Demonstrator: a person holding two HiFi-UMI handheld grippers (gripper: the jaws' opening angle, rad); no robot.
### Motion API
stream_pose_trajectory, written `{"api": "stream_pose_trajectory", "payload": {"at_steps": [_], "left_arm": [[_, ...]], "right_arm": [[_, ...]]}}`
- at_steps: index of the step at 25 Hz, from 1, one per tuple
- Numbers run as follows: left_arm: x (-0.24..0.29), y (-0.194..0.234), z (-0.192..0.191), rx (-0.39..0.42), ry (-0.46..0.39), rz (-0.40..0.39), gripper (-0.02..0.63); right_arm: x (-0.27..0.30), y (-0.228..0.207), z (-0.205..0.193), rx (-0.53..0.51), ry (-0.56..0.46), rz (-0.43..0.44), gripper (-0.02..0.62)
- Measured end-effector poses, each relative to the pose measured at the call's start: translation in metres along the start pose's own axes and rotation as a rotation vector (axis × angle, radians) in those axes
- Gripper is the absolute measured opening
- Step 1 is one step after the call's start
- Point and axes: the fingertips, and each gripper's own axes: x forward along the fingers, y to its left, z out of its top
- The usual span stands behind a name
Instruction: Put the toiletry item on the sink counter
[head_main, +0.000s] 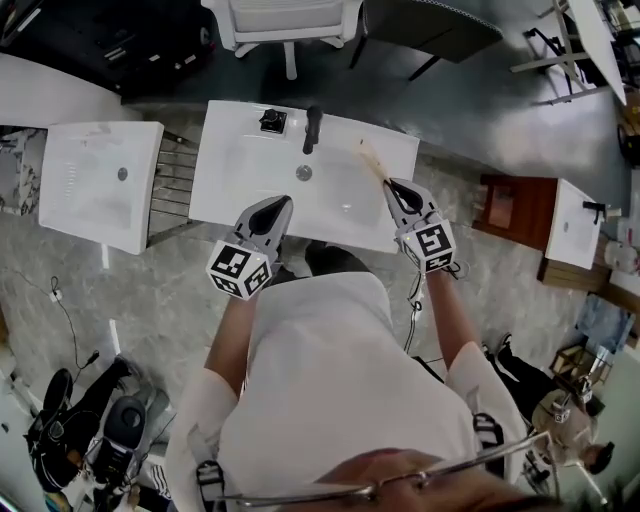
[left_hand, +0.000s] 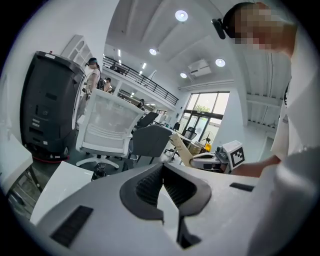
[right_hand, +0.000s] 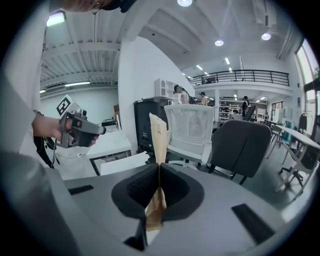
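While the right gripper (right_hand: 159, 167) pinches its lower end, the paper packet (right_hand: 158, 135) seems light and bendy; the left gripper (left_hand: 163, 169) is closed and empty.

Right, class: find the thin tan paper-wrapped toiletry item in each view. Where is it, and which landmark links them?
Head view: the thin tan paper-wrapped toiletry item juts from the right gripper over the white sink, right of centre.
Left gripper view: the item, right of centre, above the jaws.
Right gripper view: the item, centre, clamped upright between the jaws.
Shared landmark: the white mesh office chair.
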Motion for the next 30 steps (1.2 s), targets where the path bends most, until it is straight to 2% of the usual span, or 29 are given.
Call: {"api": "stream_pose_trajectory", "payload": {"at_steps": [14,30], "left_arm": [[0.015,-0.004,-0.015,-0.057,-0.004,0.095,0.003],[0.031,0.005,-0.029,-0.096,0.032,0.12,0.003]], "right_arm": [[0.065,-0.032,-0.053,-0.196,0.158,0.125,0.012],[0.138,-0.055,-0.105,-0.355,0.318,0.202,0.012]]}}
